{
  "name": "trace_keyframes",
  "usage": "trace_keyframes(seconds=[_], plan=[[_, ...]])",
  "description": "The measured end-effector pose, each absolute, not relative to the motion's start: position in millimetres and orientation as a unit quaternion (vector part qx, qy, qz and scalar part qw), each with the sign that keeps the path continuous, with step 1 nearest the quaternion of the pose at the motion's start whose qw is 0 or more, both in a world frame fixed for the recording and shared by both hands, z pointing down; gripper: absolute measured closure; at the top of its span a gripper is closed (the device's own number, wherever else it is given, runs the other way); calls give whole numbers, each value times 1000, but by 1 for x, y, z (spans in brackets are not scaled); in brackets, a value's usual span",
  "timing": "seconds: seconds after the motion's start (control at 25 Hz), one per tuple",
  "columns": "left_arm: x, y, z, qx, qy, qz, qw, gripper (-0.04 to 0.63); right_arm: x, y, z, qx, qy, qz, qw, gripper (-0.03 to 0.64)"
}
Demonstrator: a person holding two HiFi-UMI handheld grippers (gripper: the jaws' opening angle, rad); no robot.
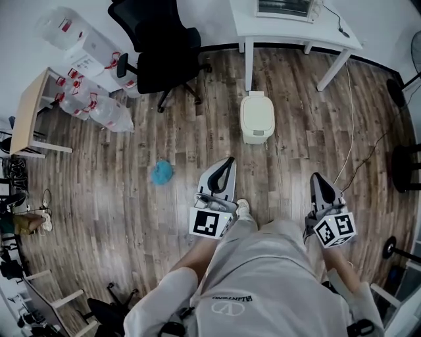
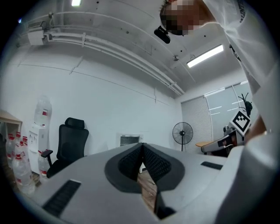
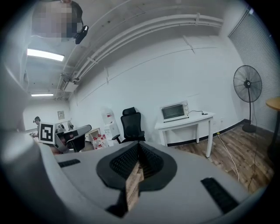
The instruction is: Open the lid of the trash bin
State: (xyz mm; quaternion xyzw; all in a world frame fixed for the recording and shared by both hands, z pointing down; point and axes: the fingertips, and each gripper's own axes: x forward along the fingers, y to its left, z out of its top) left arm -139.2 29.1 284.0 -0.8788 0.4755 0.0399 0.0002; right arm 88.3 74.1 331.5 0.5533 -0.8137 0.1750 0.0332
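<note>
A small cream trash bin [image 1: 257, 117] stands on the wooden floor in front of the white table, its lid down. Both grippers are held low by the person's legs, well short of the bin. My left gripper [image 1: 229, 161] points toward the bin from its near left; its jaws meet at the tip [image 2: 142, 148] with nothing between them. My right gripper [image 1: 316, 177] is off to the bin's near right, also shut and empty [image 3: 138, 148]. The bin does not show in either gripper view.
A black office chair [image 1: 161, 49] stands left of the bin and a white table [image 1: 342, 36] with a toaster oven [image 1: 284, 6] behind it. Water bottles [image 1: 99, 108] lie at left. A blue object [image 1: 162, 172] sits on the floor. A cable [image 1: 352, 131] trails at right.
</note>
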Motion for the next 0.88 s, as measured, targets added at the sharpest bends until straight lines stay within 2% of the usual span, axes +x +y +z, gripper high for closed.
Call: trace_keyframes(seconds=[0.48,0.88], plan=[[-113,-38,301,-887,461,21,-28,598,89,12,347,543,-817,188,41,600],[-75,-138,322,-874,484,-8,-35,598,101,-100,372,496,-840,216,51,600]])
